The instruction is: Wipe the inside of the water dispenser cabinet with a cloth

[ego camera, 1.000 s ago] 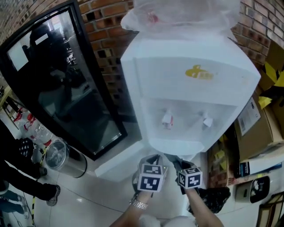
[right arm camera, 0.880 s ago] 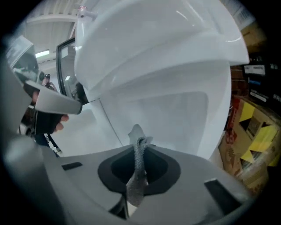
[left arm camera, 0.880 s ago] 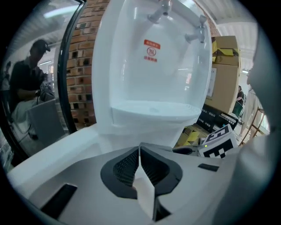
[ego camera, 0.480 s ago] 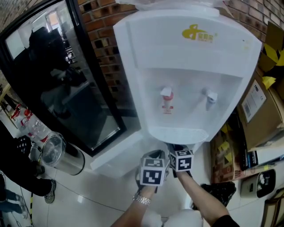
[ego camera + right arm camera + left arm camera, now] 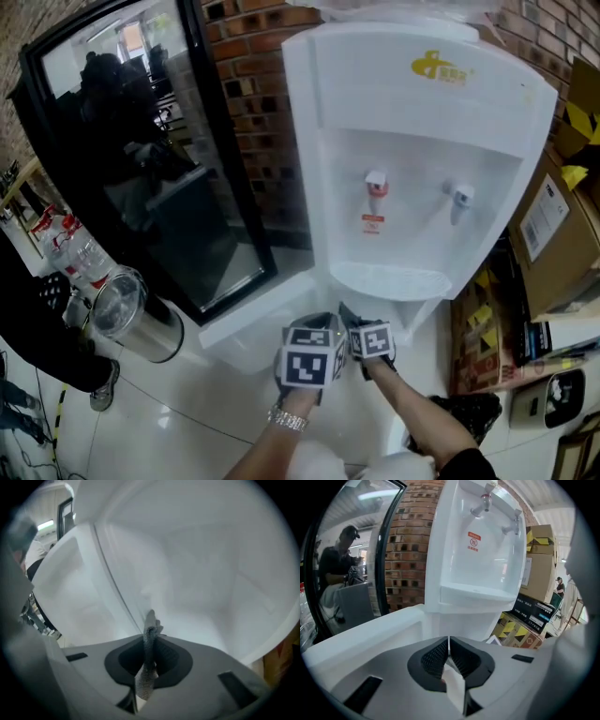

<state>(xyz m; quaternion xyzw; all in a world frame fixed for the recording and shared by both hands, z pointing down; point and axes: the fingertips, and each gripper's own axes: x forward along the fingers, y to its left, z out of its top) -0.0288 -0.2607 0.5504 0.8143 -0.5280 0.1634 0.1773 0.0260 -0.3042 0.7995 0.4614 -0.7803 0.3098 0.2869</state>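
Well left of the water dispenser [image 5: 422,159] stood a steel bin [image 5: 127,319], no part of the job. At the dispenser's foot the white cabinet door [image 5: 246,323] hung open to the left. Just below the dispenser's drip ledge, the left gripper [image 5: 448,653] faced the dispenser's front with its jaws pressed together, a pale sliver showing at their root that I could not identify. Close beside it on the right, the right gripper [image 5: 150,641] pinched a grey cloth [image 5: 150,623], whose tip stood up inside the cabinet [image 5: 201,573], near its white walls. Cardboard boxes [image 5: 553,244] sat right of the dispenser. Wiping seemed to be just starting; the next move likely called for pressing the cloth flat against an inner wall and sweeping across it.
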